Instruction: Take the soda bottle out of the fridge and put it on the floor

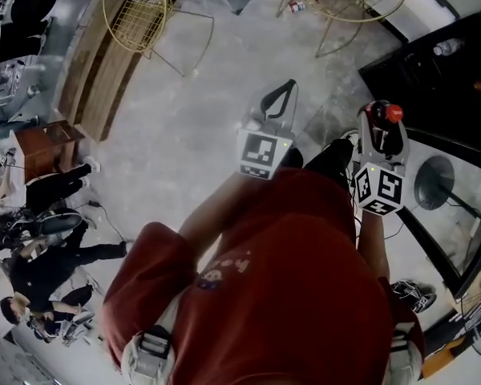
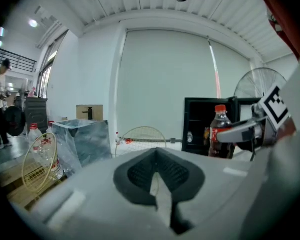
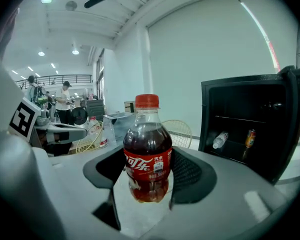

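R gripper [image 1: 381, 123]: 2 jaws clamped on 1 soda bottle [image 3: 147, 154], upright, red cap on top, held above floor [image 1: 200, 111], outside fridge [image 3: 250, 91]. L gripper [image 2: 157, 156]: 2 jaws together, nothing btwn. Beyond: 1 black fridge, door open; on its shelf 1 clear bottle [image 3: 220, 139] by left edge, 1 can [image 3: 250, 138] beside it. Farther: 2 wire chairs [image 1: 136, 10].

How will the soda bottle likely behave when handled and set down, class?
Nearly full of dark liquid, the soda bottle is probably heavy for its size. Its smooth round body may slip or roll. Tall on a narrow base, it could tip.
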`<state>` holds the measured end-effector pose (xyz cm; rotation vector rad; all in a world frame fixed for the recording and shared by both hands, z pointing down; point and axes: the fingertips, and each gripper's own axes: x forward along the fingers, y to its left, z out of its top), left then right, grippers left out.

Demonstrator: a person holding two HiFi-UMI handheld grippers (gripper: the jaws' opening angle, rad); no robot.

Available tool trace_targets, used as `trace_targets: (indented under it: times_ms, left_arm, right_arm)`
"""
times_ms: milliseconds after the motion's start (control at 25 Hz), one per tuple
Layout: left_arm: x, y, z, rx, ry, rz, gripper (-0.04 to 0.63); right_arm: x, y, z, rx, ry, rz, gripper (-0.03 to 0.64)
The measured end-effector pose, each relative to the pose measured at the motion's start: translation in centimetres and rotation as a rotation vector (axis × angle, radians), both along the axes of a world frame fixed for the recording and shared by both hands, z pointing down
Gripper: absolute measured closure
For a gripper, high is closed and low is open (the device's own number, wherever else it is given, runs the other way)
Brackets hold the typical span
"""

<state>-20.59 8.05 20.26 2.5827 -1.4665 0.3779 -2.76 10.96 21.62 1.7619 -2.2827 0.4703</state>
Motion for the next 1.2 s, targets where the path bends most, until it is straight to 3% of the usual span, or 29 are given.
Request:
trace_targets:
  times_ms: [240, 880, 1200]
  left_arm:
    - [-1.5, -1.4, -2.5, -0.019, 0.01, -0.014, 0.595]
    - [0.9, -1.6, 3.7, -0.026, -0.038, -0.012, 0.597]
    - [2.5, -2.6, 6.7, -0.064, -0.012, -0.012, 0.597]
  right_arm:
    - [-1.7, -1.8, -2.7, -0.028, 0.019, -0.021, 0.328]
    - [-1.4, -2.4, 4.2, -0.141, 0.0, -0.091, 0.328]
    - [-0.7, -3.8, 7.2, -0.177, 0.001, -0.112, 0.328]
